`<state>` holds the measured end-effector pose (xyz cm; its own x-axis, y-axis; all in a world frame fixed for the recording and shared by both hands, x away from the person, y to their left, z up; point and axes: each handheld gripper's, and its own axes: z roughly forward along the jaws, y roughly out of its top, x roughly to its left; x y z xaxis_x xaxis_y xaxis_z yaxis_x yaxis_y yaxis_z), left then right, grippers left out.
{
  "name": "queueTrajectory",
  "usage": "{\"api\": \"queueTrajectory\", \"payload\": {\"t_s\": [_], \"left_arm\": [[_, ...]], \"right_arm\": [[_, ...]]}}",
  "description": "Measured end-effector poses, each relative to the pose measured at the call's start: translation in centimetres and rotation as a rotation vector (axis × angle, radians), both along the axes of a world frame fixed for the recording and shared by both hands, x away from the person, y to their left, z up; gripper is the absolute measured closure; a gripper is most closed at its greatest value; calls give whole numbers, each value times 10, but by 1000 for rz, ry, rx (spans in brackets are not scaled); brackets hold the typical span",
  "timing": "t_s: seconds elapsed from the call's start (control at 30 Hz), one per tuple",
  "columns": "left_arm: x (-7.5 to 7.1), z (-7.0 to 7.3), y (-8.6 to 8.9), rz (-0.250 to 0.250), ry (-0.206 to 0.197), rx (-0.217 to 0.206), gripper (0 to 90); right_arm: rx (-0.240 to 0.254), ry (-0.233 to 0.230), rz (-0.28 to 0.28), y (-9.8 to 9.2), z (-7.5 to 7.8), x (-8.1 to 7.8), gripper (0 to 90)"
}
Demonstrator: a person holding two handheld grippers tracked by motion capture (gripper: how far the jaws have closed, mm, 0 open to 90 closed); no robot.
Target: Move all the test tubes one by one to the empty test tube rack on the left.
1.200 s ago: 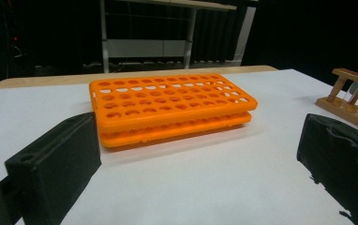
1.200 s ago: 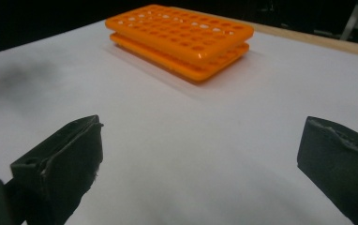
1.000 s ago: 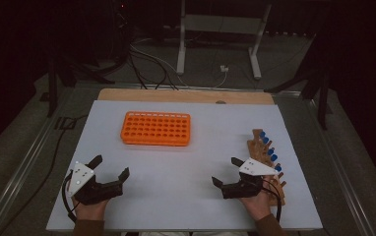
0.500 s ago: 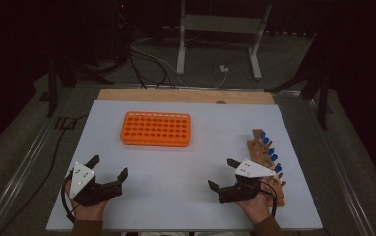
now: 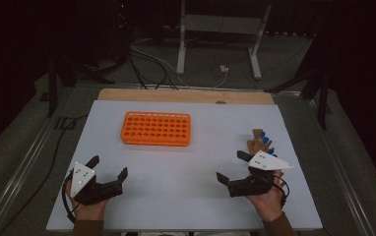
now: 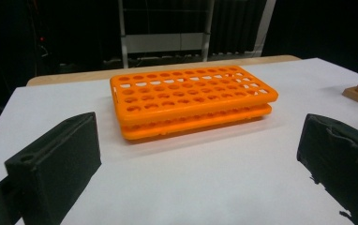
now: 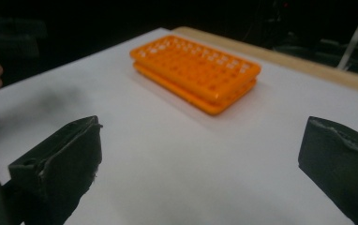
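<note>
Resting nearest the person, the left gripper (image 5: 108, 168) and right gripper (image 5: 230, 167) sit on the white table (image 5: 186, 196), each with jaws spread wide and holding nothing. Beyond them lies the orange rack (image 5: 156, 129), flat, long axis running left-right across the table, its top a grid of empty round holes. Right of the rack, just past the right gripper, stands a wooden stand (image 5: 258, 141) with blue-capped tubes (image 5: 267, 145).

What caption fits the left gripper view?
Open left gripper facing an empty orange tube rack on the white table.
</note>
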<state>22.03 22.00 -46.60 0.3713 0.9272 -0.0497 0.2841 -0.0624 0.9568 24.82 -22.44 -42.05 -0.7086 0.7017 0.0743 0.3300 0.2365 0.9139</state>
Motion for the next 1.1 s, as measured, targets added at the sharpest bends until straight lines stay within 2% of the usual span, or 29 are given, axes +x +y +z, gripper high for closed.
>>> {"api": "queueTrajectory", "payload": {"t_s": [0.2, 0.4, 0.5, 0.67, 0.93, 1.1], "left_arm": [[1, -1, 1, 5, 1, -9, 7], [2, -2, 2, 9, 9, -17, 7], [2, -3, 2, 8, 13, -18, 7], [3, -3, 1, 8, 15, -20, 7], [3, -4, 2, 11, 18, -31, 7], [3, -4, 2, 10, 19, -33, 7]], "right_arm": [[-8, -53, -44, -21, 30, -3, 0], [-50, -83, -110, -52, 39, 3, 0], [-83, -81, -145, -68, 37, 8, 4], [-106, -56, -183, -89, 29, 8, 46], [-141, -14, -210, -106, 10, 0, 120], [-160, 14, -197, -115, -4, -9, 269]]}}
